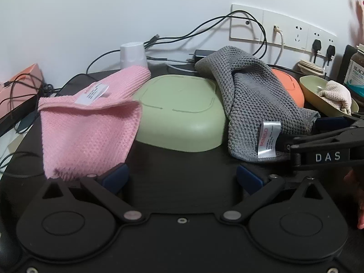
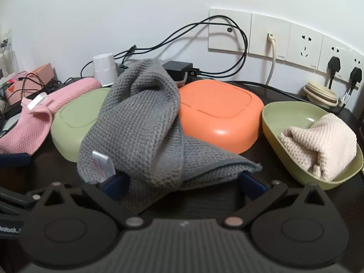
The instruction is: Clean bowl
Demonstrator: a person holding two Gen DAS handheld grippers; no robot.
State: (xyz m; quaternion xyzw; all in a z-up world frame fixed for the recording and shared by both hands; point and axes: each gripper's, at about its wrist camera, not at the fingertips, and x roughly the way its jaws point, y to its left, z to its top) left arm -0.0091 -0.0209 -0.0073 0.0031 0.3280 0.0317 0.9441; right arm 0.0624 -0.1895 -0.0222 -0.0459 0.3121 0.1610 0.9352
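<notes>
An upturned green bowl (image 1: 182, 116) sits mid-table, straight ahead of my left gripper (image 1: 182, 178), which is open with bare table between its fingers. A pink cloth (image 1: 88, 127) drapes off the bowl's left side down to the left fingertip. A grey cloth (image 2: 141, 122) lies over the green bowl (image 2: 75, 122) and an upturned orange bowl (image 2: 218, 116). Its lower fold spreads between the fingers of my open right gripper (image 2: 184, 184). To the right, an upright green bowl (image 2: 273, 118) holds a cream cloth (image 2: 318, 143).
Black cables (image 2: 204, 31) run along the back wall to a socket strip (image 2: 295, 43). A white cup (image 2: 103, 68) and a black charger (image 2: 177, 68) stand behind the bowls. Stacked beige lids (image 2: 320, 93) and a supplement jar (image 1: 357, 72) are at the far right, a pink box (image 1: 20, 84) at the left.
</notes>
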